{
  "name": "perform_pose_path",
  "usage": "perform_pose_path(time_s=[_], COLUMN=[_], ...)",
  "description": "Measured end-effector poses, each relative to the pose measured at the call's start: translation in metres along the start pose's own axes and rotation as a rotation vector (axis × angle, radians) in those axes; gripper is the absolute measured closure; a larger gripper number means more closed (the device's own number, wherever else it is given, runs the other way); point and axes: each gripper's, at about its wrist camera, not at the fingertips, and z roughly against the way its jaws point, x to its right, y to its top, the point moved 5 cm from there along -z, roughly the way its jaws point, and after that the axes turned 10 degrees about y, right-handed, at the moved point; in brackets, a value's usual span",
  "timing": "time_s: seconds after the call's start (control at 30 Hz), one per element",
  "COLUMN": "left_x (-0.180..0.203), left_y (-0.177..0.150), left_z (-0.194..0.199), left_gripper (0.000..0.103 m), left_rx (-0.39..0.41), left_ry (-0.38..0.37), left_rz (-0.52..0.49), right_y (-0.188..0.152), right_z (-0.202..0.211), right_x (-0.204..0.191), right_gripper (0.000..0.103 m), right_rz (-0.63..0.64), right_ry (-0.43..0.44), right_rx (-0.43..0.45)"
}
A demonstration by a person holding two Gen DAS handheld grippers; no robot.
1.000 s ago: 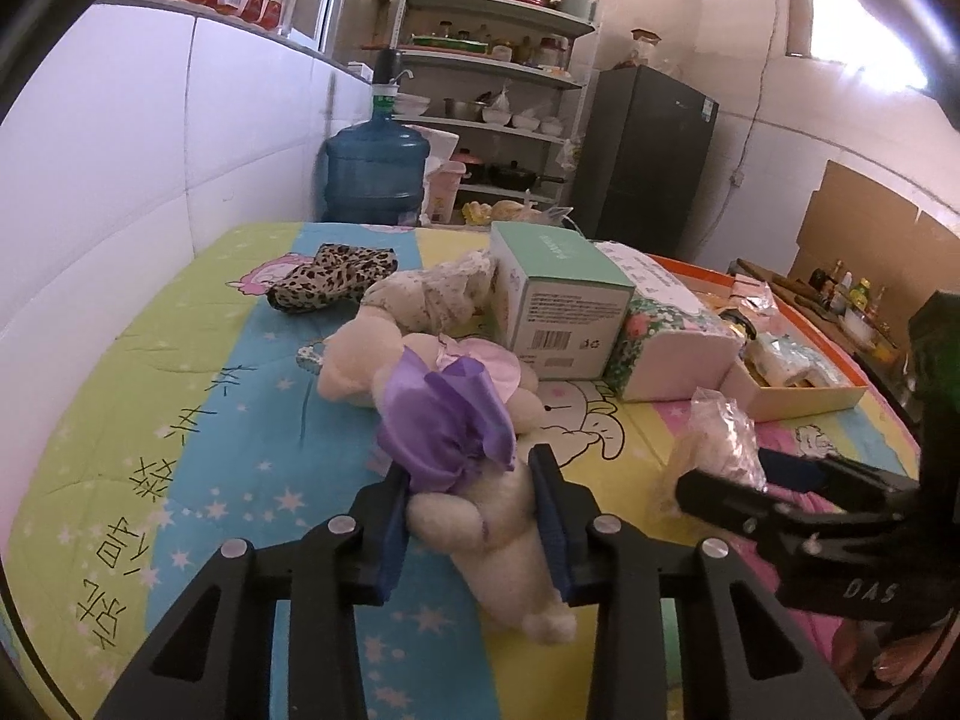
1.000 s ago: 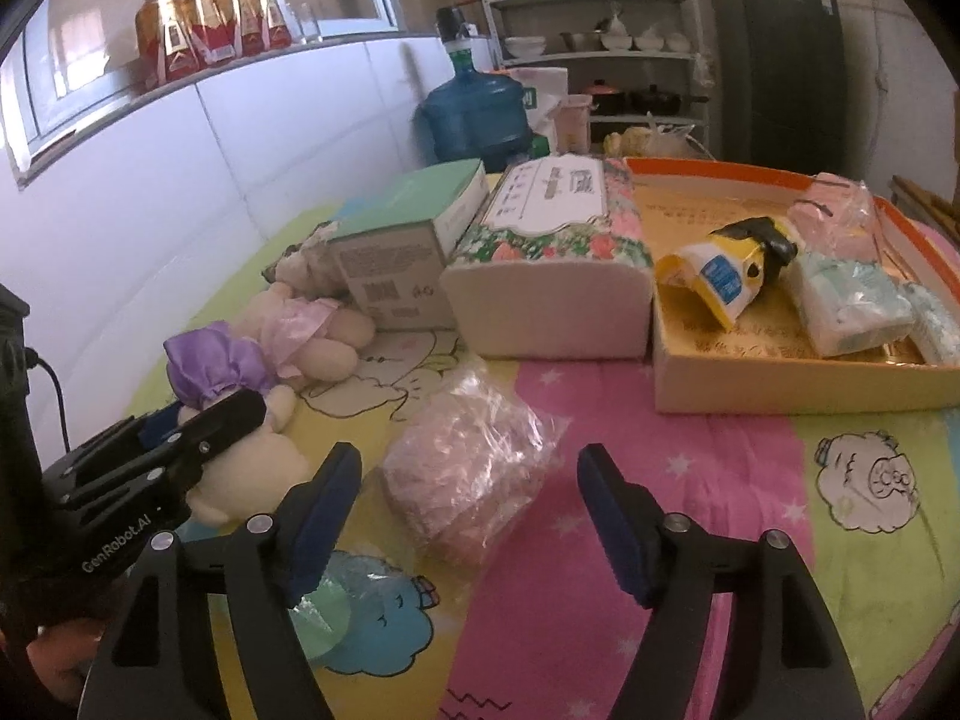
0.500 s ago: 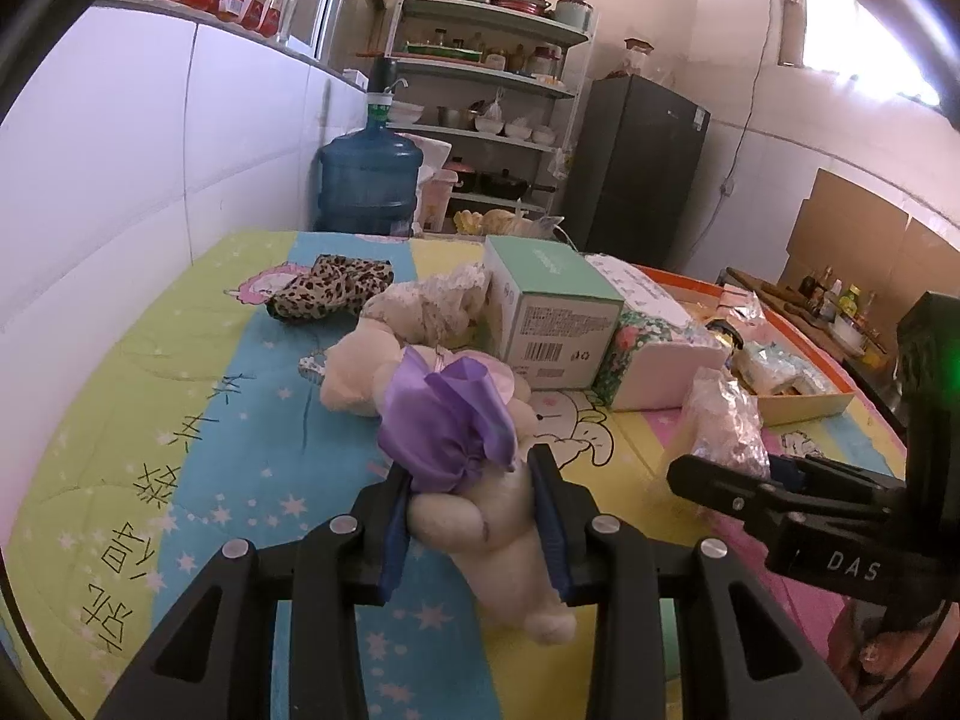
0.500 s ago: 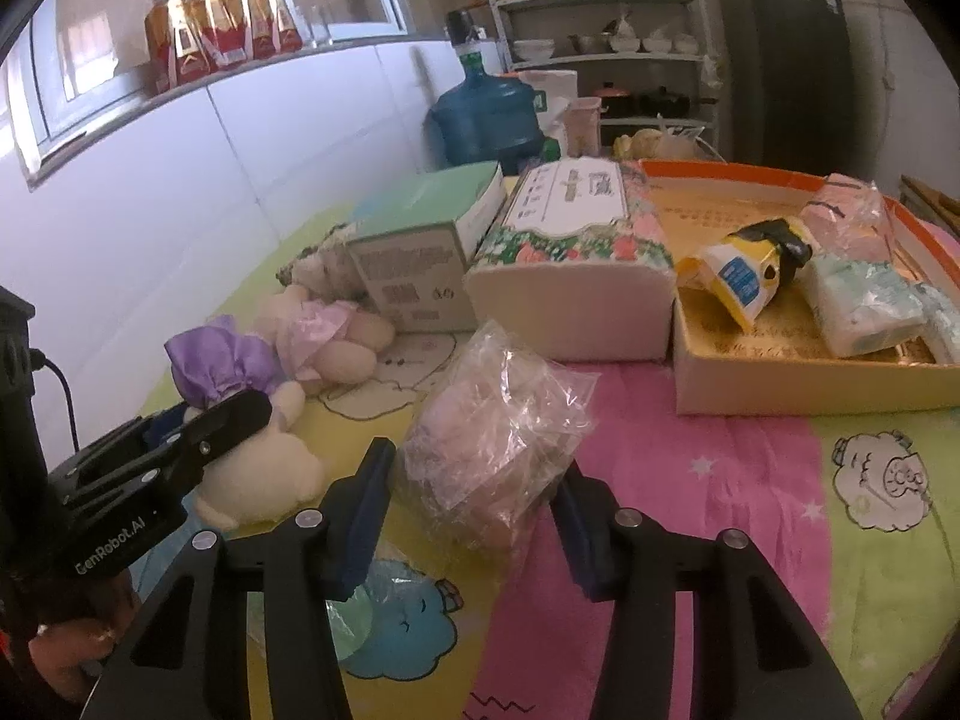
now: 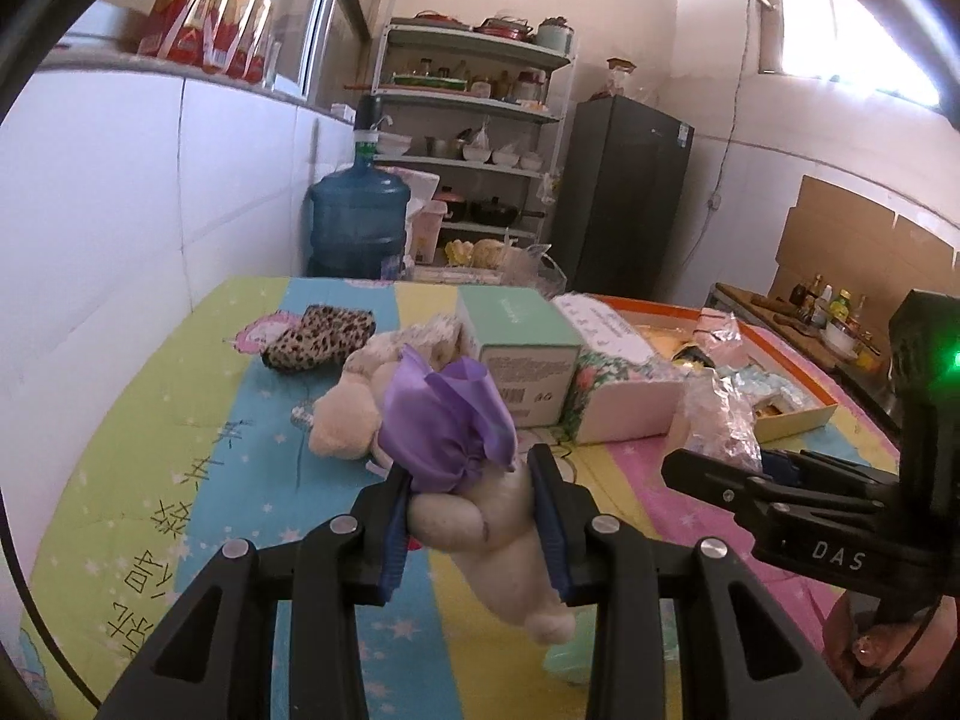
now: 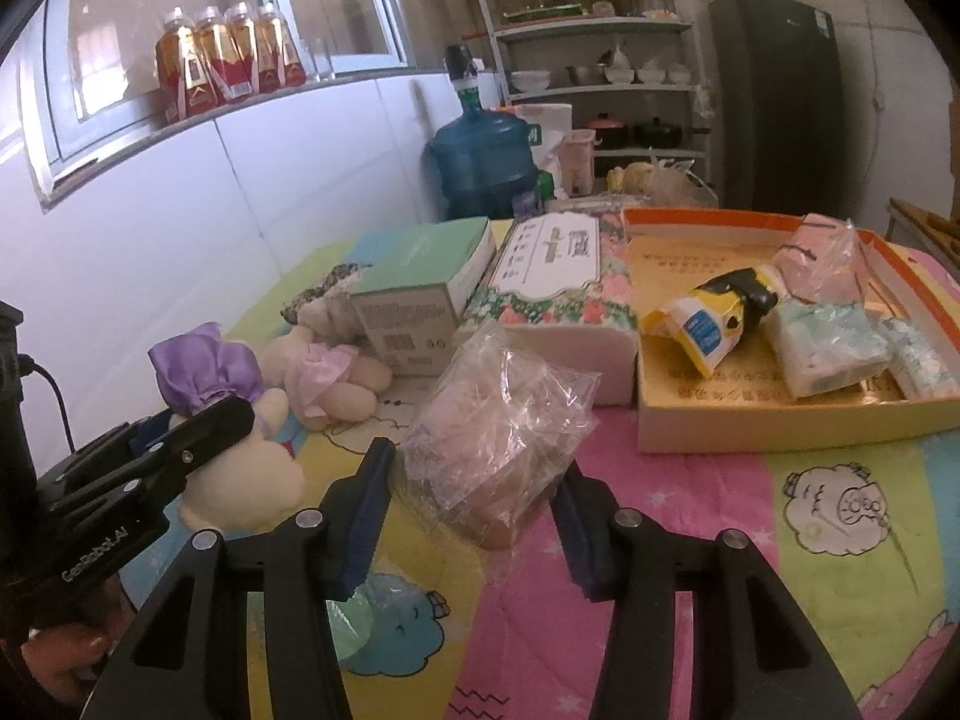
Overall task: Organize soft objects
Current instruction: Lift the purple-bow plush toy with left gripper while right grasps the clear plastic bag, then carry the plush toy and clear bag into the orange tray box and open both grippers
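Two grips at once: our left gripper [image 5: 474, 531] pinches the plush toy [image 5: 480, 504] while right gripper [image 6: 471, 516] fingers squeeze the plastic-wrapped bundle [image 6: 498, 426], both lifted for sorting.

Daylit, window [image 5: 840, 18] glare upper right, fisheye edges dark.

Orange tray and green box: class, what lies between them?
The floral tissue pack lies between the green box and the orange tray, clearest in the right wrist view.
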Motion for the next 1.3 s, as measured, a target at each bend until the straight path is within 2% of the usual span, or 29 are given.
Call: perform_pose_path(time_s=[0.27, 0.6, 0.97, 1.3], left_x=[0.024, 0.074, 0.119, 0.158], left_y=[0.014, 0.034, 0.042, 0.050], left_z=[0.019, 0.034, 0.023, 0.007], left_gripper=[0.066, 0.066, 0.066, 0.066], left_rx=[0.061, 0.124, 0.117, 0.111], left_ry=[-0.020, -0.088, -0.147, -0.165], left_rz=[-0.034, -0.089, -0.114, -0.153], right_y=[0.006, 0.009, 0.008, 0.015], right_z=[0.022, 0.059, 0.089, 0.113], right_x=[0.006, 0.029, 0.065, 0.102], right_gripper=[0.051, 0.051, 0.051, 0.051], right_rz=[0.015, -0.008, -0.046, -0.070], right_ry=[-0.022, -0.065, -0.109, -0.151], right_rx=[0.042, 0.107, 0.151, 0.199])
